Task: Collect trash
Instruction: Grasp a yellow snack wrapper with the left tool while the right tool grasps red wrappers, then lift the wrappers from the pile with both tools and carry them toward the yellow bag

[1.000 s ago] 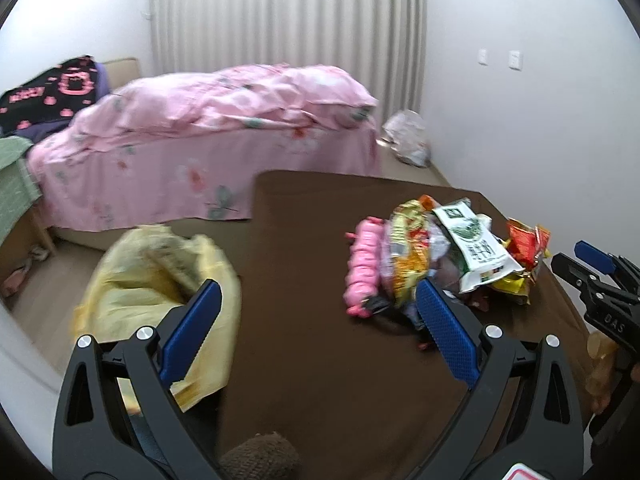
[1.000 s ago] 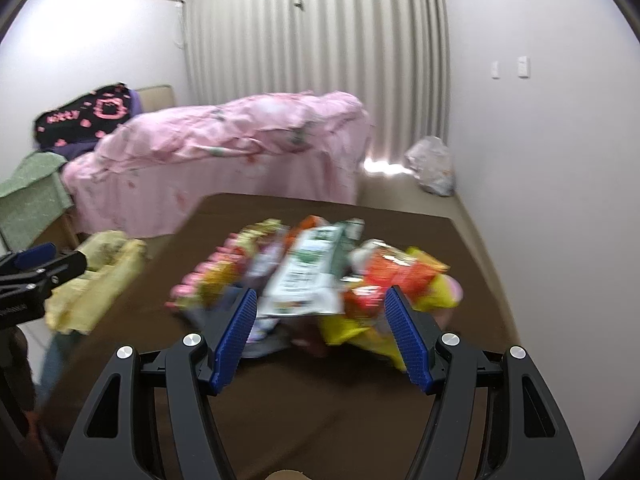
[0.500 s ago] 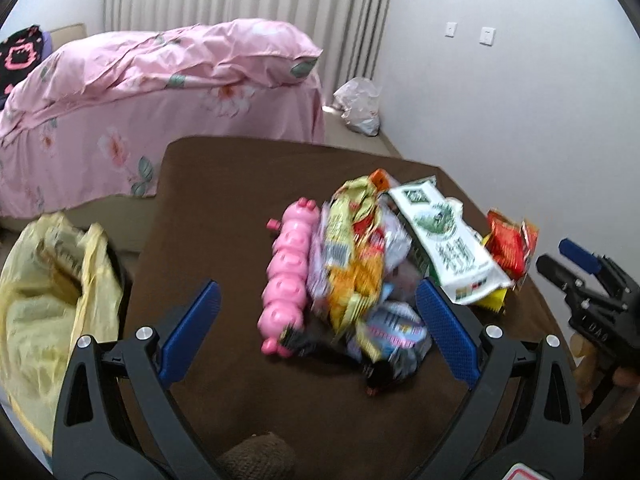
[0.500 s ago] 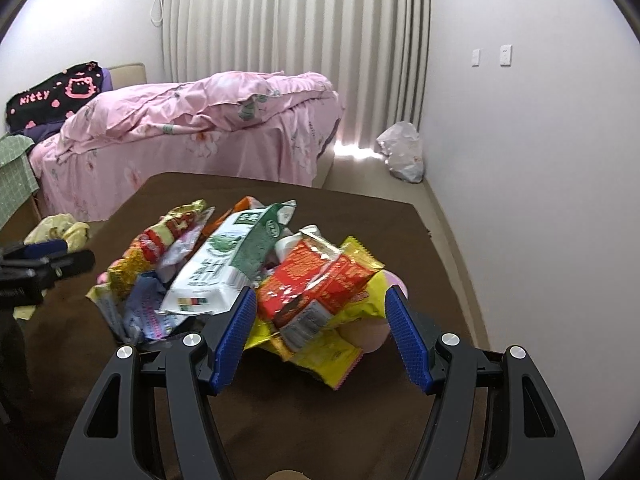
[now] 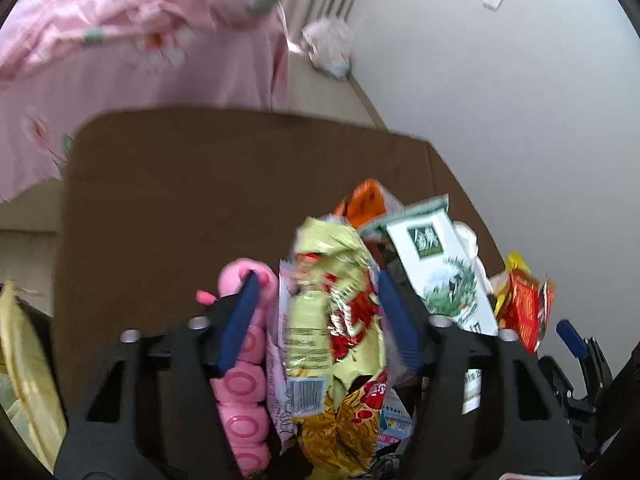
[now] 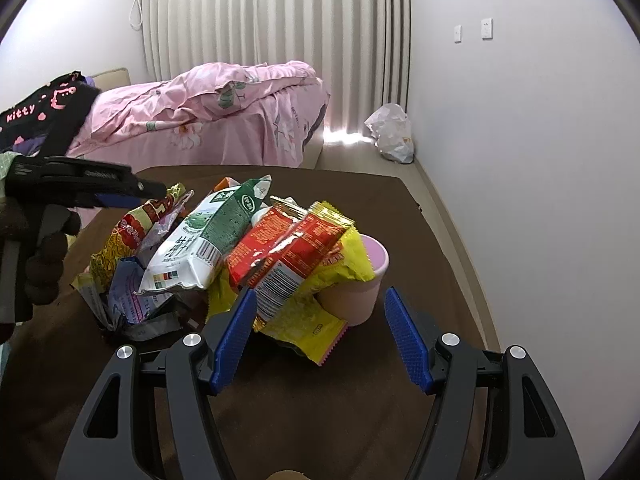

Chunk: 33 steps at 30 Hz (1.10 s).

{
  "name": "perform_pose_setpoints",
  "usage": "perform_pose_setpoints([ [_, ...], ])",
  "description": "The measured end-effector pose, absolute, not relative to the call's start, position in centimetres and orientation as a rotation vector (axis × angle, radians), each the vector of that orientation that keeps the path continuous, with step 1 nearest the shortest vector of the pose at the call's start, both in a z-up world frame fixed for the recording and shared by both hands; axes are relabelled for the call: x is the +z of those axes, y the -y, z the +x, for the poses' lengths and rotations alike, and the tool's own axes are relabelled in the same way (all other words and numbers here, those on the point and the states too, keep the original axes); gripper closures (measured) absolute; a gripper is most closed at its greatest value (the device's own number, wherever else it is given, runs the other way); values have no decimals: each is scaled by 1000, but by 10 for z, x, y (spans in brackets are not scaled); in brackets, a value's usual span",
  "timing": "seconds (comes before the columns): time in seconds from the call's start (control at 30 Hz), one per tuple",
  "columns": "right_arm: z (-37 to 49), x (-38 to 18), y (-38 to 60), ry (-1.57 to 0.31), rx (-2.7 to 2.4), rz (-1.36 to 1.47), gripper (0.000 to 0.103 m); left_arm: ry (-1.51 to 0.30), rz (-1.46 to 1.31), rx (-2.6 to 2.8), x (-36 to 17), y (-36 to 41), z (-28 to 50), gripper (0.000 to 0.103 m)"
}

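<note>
The left tongs [image 5: 316, 320] are pointed steeply down over the wrapper pile [image 5: 340, 320] on the brown surface [image 5: 200, 184]; their jaws have just been closing around a yellow snack bag [image 5: 332, 304], grip uncertain. The right tongs [image 6: 320, 336] are held wide near the pink cup [image 6: 360, 288], which is partly covered by wrappers. A yellow bag [image 5: 24, 368] is seen beside the surface.

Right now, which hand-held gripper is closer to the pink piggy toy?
Left. The left hand-held gripper has just been closing, one finger lying right over the pink toy. The right hand-held gripper hangs open at the pile's far side, by the pink cup.
</note>
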State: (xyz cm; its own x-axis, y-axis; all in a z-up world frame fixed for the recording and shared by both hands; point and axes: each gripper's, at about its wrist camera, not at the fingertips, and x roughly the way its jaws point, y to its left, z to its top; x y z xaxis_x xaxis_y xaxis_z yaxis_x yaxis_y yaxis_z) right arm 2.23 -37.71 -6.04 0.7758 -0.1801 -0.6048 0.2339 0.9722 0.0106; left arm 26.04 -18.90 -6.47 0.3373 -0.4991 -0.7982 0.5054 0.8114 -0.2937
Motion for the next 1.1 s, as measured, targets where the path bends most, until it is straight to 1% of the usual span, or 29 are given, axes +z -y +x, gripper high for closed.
perform_pose_setpoints([
  [0.03, 21, -60, 377, -641, -224, 88, 40, -1043, 4, -664, -66, 189, 259, 66],
  [0.1, 20, -58, 378, -630, -223, 91, 40, -1026, -26, -681, -62, 183, 248, 72],
  [0.17, 20, -57, 379, -625, -220, 100, 40, -987, -43, -690, -54, 176, 230, 73],
  [0.4, 31, -54, 373, -619, -169, 164, 40, -735, -72, -592, -24, 146, 157, 73],
  [0.5, 43, -55, 368, -629, -163, 169, 40, -701, -128, -554, -24, 137, 146, 73],
  [0.57, 51, -59, 367, -643, -165, 182, 42, -705, -160, -548, -26, 132, 142, 73],
  [0.6, 56, -61, 368, -650, -153, 199, 50, -712, -161, -549, -28, 132, 139, 73],
  [0.63, 59, -63, 369, -658, -134, 214, 65, -723, -153, -545, -30, 130, 137, 73],
  [0.67, 62, -66, 371, -670, -108, 230, 72, -735, -147, -539, -32, 130, 136, 73],
  [0.7, 63, -67, 371, -674, -96, 236, 82, -754, -149, -536, -36, 129, 137, 73],
  [0.83, 54, -61, 368, -646, -79, 221, 90, -781, -175, -539, -43, 122, 136, 73],
  [0.93, 46, -57, 367, -639, -69, 215, 92, -793, -181, -556, -45, 118, 131, 73],
  [1.1, 27, -46, 364, -606, -77, 181, 93, -813, -165, -571, -47, 118, 126, 71],
])
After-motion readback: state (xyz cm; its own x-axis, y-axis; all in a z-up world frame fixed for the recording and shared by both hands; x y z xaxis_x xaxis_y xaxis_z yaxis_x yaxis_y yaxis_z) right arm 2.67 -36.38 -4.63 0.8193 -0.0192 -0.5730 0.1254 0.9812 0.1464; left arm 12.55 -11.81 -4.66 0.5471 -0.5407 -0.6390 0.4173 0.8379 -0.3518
